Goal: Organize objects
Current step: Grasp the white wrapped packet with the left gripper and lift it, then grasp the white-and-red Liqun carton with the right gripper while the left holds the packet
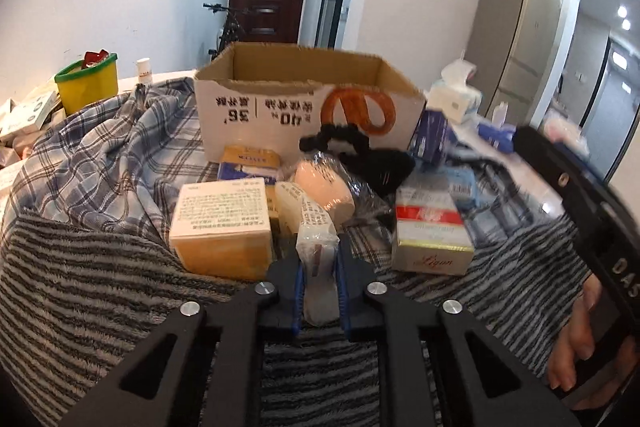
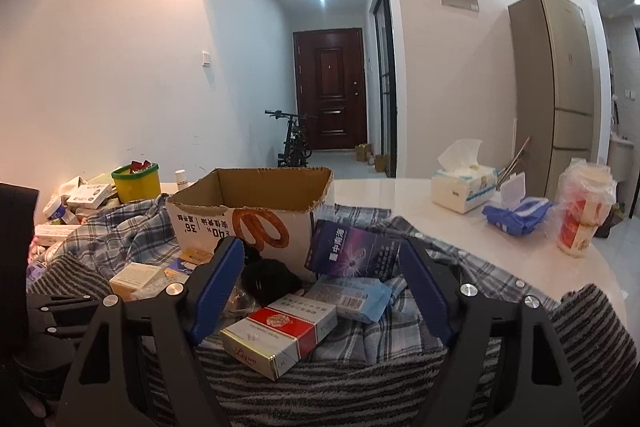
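Left gripper: jaws narrow, clamped on a plastic-wrapped packet, just in front of the yellow box.
Right gripper: jaws wide, holding nothing, straddling the cigarette pack.
Cardboard box: open, behind the pile.

An open cardboard box stands upright at twelve o'clock on the cloth, its print upside down. Before it lie a cream carton at nine o'clock, a wrapped beige roll at centre, a black scrunchie touching the cardboard box's front, and a red-and-white cigarette pack at three o'clock. A narrow white plastic-wrapped packet sits clamped between blue pads at six o'clock. A purple box leans tilted against the cardboard box's right corner.
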Available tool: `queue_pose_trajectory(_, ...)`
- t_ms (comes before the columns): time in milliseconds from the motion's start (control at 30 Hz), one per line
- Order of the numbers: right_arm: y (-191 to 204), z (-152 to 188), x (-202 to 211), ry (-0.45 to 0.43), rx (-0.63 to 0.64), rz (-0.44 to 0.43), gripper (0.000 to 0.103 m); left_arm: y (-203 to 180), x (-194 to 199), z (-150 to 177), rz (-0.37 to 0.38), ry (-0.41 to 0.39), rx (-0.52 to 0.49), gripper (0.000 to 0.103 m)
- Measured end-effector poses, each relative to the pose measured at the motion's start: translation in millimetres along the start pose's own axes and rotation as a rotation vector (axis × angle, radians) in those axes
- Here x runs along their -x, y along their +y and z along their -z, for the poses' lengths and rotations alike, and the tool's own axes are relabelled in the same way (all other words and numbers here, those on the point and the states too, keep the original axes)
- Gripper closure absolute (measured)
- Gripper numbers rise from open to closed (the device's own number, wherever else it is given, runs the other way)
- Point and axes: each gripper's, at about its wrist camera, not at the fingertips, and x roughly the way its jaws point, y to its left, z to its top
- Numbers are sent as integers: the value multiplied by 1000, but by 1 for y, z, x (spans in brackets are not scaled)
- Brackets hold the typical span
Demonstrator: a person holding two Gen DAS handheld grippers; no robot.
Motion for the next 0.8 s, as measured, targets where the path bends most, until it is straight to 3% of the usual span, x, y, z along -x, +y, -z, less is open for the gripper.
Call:
queue_pose_trajectory(133,-9,-2,2,-6,-37,-4,25,0,33,-4,3,-170,-11,90)
queue_pose_trajectory(233,-7,-3,4,-10,-30,5,25,4,57,-9,-28,-321,-16,90)
queue_pose_trajectory(367,1,0,7,11,-24,-13,25,11,69,-5,-89,-457,-23,90)
queue_pose_trajectory(667,21,10,-7,125,23,30,25,12,62,-2,-84,-424,-10,90)
queue_pose_trajectory(800,25,14,-24,241,17,17,25,6,51,-3,-73,-357,-24,90)
